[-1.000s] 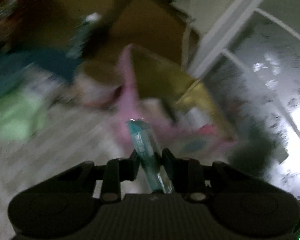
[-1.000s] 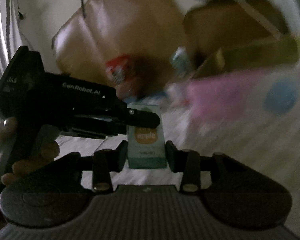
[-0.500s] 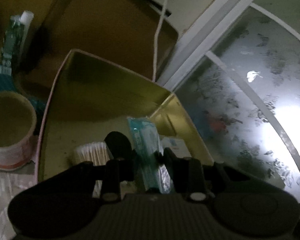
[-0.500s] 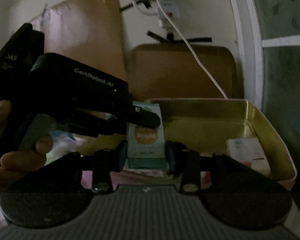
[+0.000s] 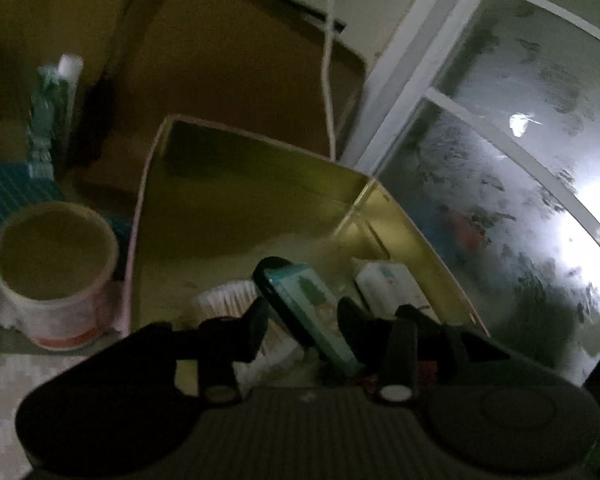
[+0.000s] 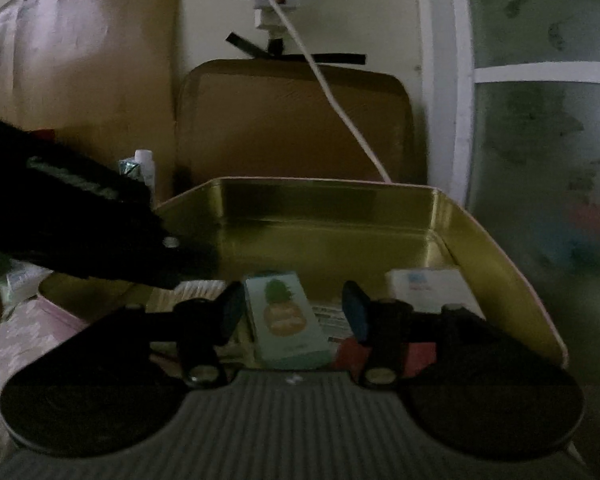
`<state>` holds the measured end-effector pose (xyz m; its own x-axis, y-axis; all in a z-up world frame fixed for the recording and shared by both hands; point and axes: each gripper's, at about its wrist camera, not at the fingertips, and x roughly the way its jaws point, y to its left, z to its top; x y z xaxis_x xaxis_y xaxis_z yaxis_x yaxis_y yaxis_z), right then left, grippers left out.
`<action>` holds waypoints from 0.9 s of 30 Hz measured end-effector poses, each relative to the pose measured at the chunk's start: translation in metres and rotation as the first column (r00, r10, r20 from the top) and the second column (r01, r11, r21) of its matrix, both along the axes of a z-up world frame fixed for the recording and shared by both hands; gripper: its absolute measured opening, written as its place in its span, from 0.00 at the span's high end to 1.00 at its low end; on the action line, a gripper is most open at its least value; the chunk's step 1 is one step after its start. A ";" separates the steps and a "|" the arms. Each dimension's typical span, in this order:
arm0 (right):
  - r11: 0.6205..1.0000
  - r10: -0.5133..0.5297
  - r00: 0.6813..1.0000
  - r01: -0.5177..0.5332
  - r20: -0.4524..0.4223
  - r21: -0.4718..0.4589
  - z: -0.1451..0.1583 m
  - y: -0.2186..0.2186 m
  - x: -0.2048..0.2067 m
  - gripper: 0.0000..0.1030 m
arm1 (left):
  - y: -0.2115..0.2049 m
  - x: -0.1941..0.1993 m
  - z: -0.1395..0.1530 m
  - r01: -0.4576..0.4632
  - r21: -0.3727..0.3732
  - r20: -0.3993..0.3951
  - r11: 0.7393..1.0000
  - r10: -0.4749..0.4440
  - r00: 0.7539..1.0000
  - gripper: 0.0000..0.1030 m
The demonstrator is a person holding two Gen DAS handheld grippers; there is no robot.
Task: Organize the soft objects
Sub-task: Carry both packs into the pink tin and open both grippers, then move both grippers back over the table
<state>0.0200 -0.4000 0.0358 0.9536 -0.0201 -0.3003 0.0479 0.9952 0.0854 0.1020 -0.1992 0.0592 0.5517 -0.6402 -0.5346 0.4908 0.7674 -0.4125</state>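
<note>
Left wrist view, L to R: toothpaste tube (image 5: 52, 120) stands upright at far left against brown board (image 5: 240, 72); below it, round paper cup (image 5: 54, 268) w/ red base band sits just beside the outer left wall of the gold tin (image 5: 260, 200). Tin is open-topped, pink outside, gold inside. Inside tin, near front: cotton swab pack (image 5: 228, 296) at left, white sachet (image 5: 388, 284) at right. Left gripper (image 5: 304, 320): jaws opening; a teal packet (image 5: 312, 304) sits tilted btwn the fingers, leaning toward the right finger, gap visible on the left side, so pads are not clamping it. Packet hangs over the tin interior; whether it touches the floor cannot be told. White cable (image 5: 328, 60) drops behind tin; frosted window (image 5: 520, 160) at right. Right wrist view, L to R: the left gripper body shows as dark mass (image 6: 80, 232) reaching in over the tin's left wall; toothpaste tube (image 6: 140, 168) behind it. Right gripper (image 6: 296, 312): jaws opening, clear gaps both sides of the pineapple-print packet (image 6: 284, 320), which lies btwn the fingers in the tin, not gripped. A printed label (image 6: 332, 320) and a red item (image 6: 380, 352) lie beside it; white sachet (image 6: 424, 288) further right, near the tin's right wall (image 6: 500, 272).
</note>
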 end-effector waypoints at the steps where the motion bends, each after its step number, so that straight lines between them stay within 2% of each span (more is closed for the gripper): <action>1: 1.000 -0.002 1.000 0.002 0.007 0.015 0.001 0.001 -0.005 0.45 | 0.004 -0.008 0.003 0.000 0.008 0.028 1.000 -0.001 1.000 0.58; 4: 0.999 -0.005 0.999 0.004 0.048 0.034 0.005 0.012 -0.024 0.45 | 0.020 -0.037 0.008 -0.008 0.042 0.111 0.999 0.003 0.994 0.56; 7: 0.999 0.005 0.997 -0.009 0.081 0.047 0.009 0.028 -0.042 0.43 | 0.043 -0.064 0.006 -0.026 0.078 0.159 0.997 0.013 0.987 0.55; 13: 0.995 0.068 0.994 -0.073 0.084 0.061 0.006 0.071 -0.065 0.41 | 0.105 -0.108 -0.005 -0.122 0.159 0.214 0.980 0.087 0.973 0.51; 16: 0.991 0.126 0.989 -0.129 0.077 0.039 0.006 0.098 -0.071 0.41 | 0.144 -0.119 -0.013 -0.175 0.166 0.197 0.971 0.141 0.970 0.51; 21: 0.971 0.236 0.972 -0.236 0.015 0.025 0.002 0.141 -0.067 0.41 | 0.212 -0.125 -0.030 -0.311 0.196 0.163 0.930 0.281 0.946 0.51; 27: 0.938 0.346 0.935 -0.344 -0.080 0.041 -0.004 0.187 -0.053 0.41 | 0.262 -0.125 -0.045 -0.433 0.291 0.171 0.853 0.399 0.901 0.51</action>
<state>-0.0327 -0.2133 0.0323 0.8716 0.3145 -0.3761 -0.2899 0.9493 0.1220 -0.0233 0.0632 0.0147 0.7900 -0.1462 -0.5954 0.1218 0.9892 -0.0813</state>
